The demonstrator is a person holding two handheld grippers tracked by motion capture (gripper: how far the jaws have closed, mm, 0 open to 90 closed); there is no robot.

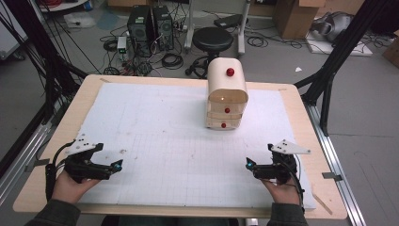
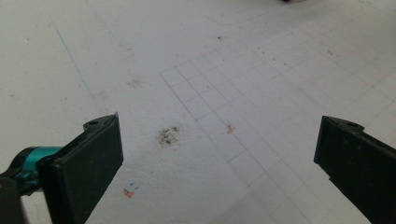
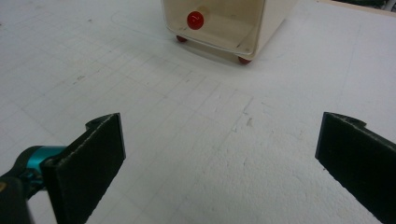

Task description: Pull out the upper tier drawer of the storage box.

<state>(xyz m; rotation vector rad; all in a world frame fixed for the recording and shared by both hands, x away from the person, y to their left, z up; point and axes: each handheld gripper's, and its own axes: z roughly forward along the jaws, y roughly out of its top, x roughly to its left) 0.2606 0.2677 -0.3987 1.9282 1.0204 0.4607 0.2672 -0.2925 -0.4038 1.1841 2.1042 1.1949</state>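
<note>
A small cream drawer cabinet [image 1: 227, 94] with red round knobs [image 1: 230, 72] stands toward the back of the white gridded mat [image 1: 164, 141], right of centre. In the right gripper view its lowest drawer and red knob [image 3: 195, 20] lie ahead, on small red feet. My left gripper [image 1: 120, 163] rests open over the mat's front left, held by a hand; its jaws stand wide apart above a dark smudge [image 2: 169, 136]. My right gripper [image 1: 248, 163] is open at the front right, pointing toward the cabinet with nothing between its jaws.
The mat lies on a wooden table [image 1: 51, 155]. Beyond the table's far edge are a black stool [image 1: 212, 40], computer towers [image 1: 150, 28], cables and cardboard boxes [image 1: 294, 16] on the floor. Black frame legs [image 1: 329, 66] stand at the right.
</note>
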